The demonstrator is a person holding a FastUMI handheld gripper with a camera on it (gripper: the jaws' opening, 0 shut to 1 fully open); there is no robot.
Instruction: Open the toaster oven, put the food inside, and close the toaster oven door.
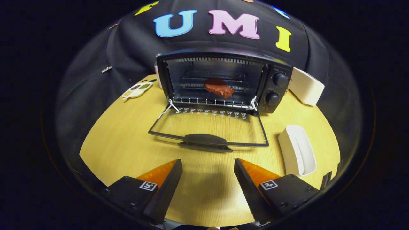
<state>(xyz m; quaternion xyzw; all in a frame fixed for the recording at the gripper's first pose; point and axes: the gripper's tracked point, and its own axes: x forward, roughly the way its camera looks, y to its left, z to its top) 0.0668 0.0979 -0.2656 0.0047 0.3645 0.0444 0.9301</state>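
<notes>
Gripper view puts my gripper [208,169] low over the near part of the wooden tabletop [118,143], its fingers [166,185] spread wide apart with only bare wood between them, grasping nothing. Each finger carries a small square black-and-white marker near its base; I can read no brand or words on them.

Just beyond the fingers the toaster oven [223,80] stands at the far side of the tabletop, a black box with its door [207,127] folded fully down and lying flat toward me. The door is a glass pane in a dark frame, with a dark curved handle [205,140] on its near edge. A row of small white marks runs along the glass by the hinge, too small for me to make out. Thin white cords show at both hinge corners.

Inside, on the wire rack [211,102], sits the food [219,88], a reddish-brown lump like a piece of meat, roughly in the middle of the cavity. Two black knobs [279,79] sit one above the other on the oven's right panel.

A white dish [297,150] rests on the tabletop to the right of the door. A white box [306,86] lies right of the oven, and a small tray [137,90] with coloured sections lies at the far left.
</notes>
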